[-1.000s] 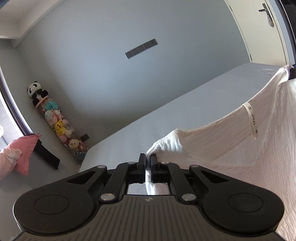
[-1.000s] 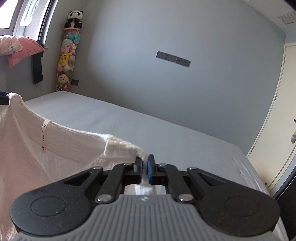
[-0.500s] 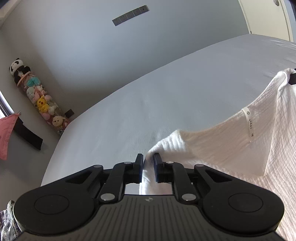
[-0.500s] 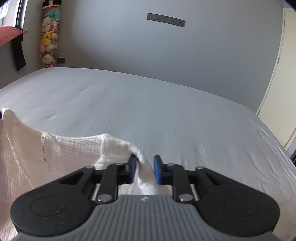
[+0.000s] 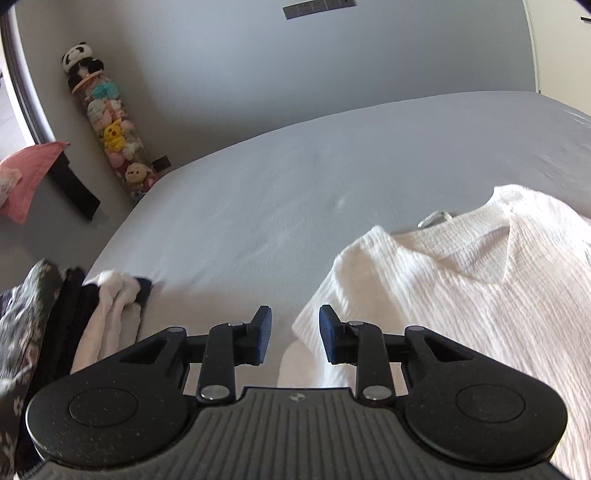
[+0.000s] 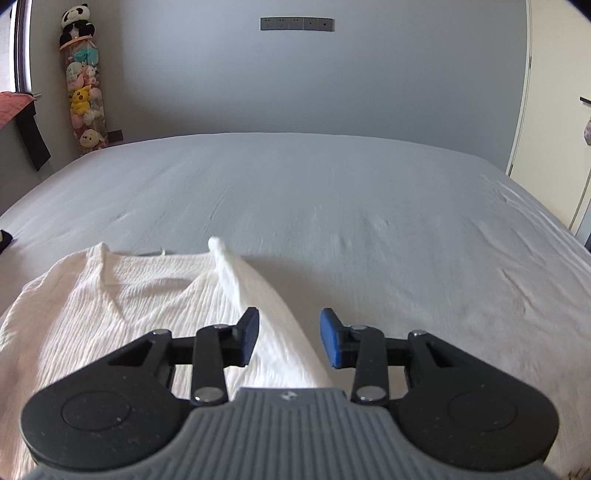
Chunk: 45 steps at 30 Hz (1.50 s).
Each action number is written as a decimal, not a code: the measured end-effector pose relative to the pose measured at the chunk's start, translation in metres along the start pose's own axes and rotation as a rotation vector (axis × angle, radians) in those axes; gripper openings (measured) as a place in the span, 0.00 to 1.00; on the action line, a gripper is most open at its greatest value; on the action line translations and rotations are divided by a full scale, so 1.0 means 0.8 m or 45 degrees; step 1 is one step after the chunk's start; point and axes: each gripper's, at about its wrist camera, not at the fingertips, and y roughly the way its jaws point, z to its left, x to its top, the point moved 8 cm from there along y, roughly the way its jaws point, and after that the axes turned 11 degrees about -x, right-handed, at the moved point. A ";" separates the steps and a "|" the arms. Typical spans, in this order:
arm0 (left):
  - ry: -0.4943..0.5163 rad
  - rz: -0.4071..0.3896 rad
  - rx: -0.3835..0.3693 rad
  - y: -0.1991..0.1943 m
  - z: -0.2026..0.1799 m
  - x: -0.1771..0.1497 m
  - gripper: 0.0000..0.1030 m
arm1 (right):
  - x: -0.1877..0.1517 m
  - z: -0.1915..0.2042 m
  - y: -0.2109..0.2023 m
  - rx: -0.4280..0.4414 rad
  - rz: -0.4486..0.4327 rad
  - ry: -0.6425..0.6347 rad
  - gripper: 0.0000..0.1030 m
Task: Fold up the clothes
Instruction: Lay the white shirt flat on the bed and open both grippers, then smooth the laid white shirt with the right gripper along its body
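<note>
Now down on the bed (image 6: 332, 206), no longer hanging stretched between the two grippers as a second ago: white shirt (image 6: 122, 295), spread over the near part of the grey sheet, neckline toward the far side. Label (image 5: 432, 218) just peeking out at the collar. Ribbed, crinkled fabric, lying mostly flat, one shoulder corner raised in a small peak (image 6: 216, 243) in the right wrist view.

Left gripper (image 5: 294, 328) low over the bed, jaws just been opening and now standing partly apart, pads pressing on nothing; near left edge of the shirt lying below and between them, beside the right-hand pad. Right gripper (image 6: 289, 332) likewise partly apart after opening, a fold of the shirt's right side running under the gap, pads clear of it.

Left of the shirt, at the near left corner of the bed: pile of clothes (image 5: 74, 317), dark, patterned and white pieces. Farther off, by the grey wall: tall stack of soft toys (image 5: 110, 125) with a panda (image 5: 79, 62) on top, pink cushion (image 5: 26, 177) at the far left. Row of wall sockets (image 6: 297, 24) high on the far wall.
</note>
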 end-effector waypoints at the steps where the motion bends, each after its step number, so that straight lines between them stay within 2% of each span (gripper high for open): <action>1: -0.012 0.014 0.016 -0.013 0.000 -0.018 0.32 | -0.016 -0.003 -0.014 0.007 0.009 0.010 0.39; 8: -0.095 0.127 0.067 -0.089 -0.011 -0.129 0.32 | -0.131 -0.028 -0.094 -0.017 0.137 0.090 0.39; 11: -0.084 0.193 0.101 -0.109 -0.023 -0.154 0.32 | -0.169 -0.033 -0.108 -0.017 0.214 0.125 0.39; 15: -0.184 0.188 0.073 -0.133 -0.031 -0.170 0.33 | -0.202 -0.033 -0.104 -0.044 0.312 0.153 0.38; 16: -0.188 0.186 0.065 -0.136 -0.033 -0.174 0.33 | -0.209 -0.033 -0.100 -0.053 0.338 0.162 0.36; 19: -0.109 0.186 0.081 -0.135 -0.037 -0.179 0.33 | -0.214 -0.036 -0.097 -0.090 0.347 0.118 0.16; 20: -0.087 0.181 0.091 -0.134 -0.035 -0.180 0.33 | -0.211 -0.037 -0.096 -0.087 0.356 0.117 0.09; 21: -0.080 0.181 0.095 -0.132 -0.033 -0.181 0.33 | -0.209 -0.042 -0.098 -0.077 0.369 0.134 0.07; 28: -0.162 0.144 0.061 -0.127 -0.010 -0.175 0.33 | -0.166 -0.079 -0.118 -0.078 0.375 0.166 0.05; 30: -0.164 0.137 0.069 -0.125 -0.006 -0.173 0.33 | -0.149 -0.095 -0.118 -0.118 0.366 0.145 0.05; 45: -0.192 0.169 0.114 -0.098 0.016 -0.172 0.33 | -0.020 -0.253 -0.021 -0.642 0.322 0.010 0.04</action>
